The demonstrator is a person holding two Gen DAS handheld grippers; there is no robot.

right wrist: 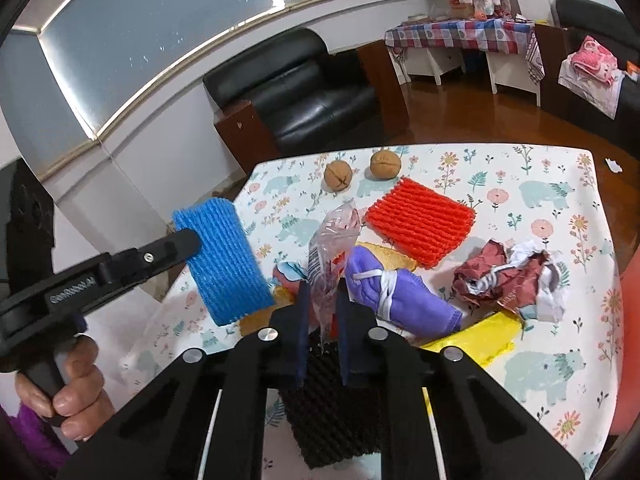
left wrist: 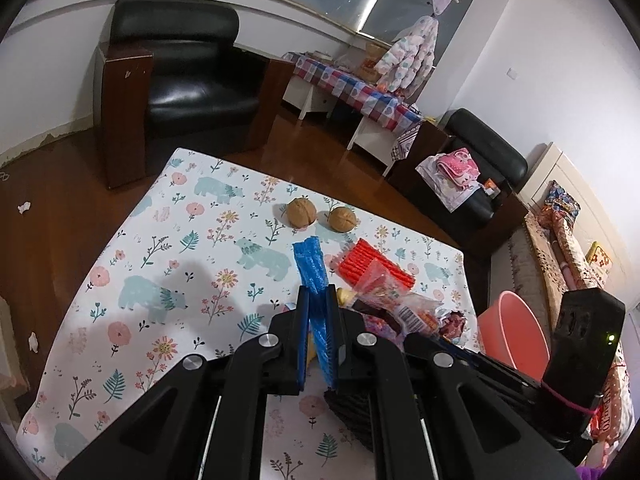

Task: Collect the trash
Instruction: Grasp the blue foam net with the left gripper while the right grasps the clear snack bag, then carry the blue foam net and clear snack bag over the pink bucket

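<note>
- The table [right wrist: 560, 320] has a cloth with bears and flowers on it. It holds all the mess, so both claws work over it.
- A pink bucket [left wrist: 508, 332] stands just beside the table's edge. I think the trash is meant to go in there, since it is so near.
- The blue foam net [right wrist: 224, 260] is up off the table. The left claw [left wrist: 318, 300] is squeezed tight on its edge, so the net hangs flat like a little flag. A hand [right wrist: 76, 392] grips the handle of that claw.
- The red foam net [right wrist: 420, 224] lies flat on the cloth, near the middle. Nobody holds it yet.
- A purple glove [right wrist: 396, 292] tied with white string lies just right of the right claw, with a yellow bag [right wrist: 480, 340] peeking out beside it.
- Crumpled red and white paper [right wrist: 508, 276] sits near the table's right side.
- The clear plastic wrapper [right wrist: 332, 256] stands up tall between the jaws of the right claw [right wrist: 323, 300]. The jaws are pinched on its bottom part, so it can be lifted away.
- A black foam net [right wrist: 332, 392] lies under the right claw.
- Two walnuts [right wrist: 360, 172] sit at the far edge, well apart from the pile.
</note>
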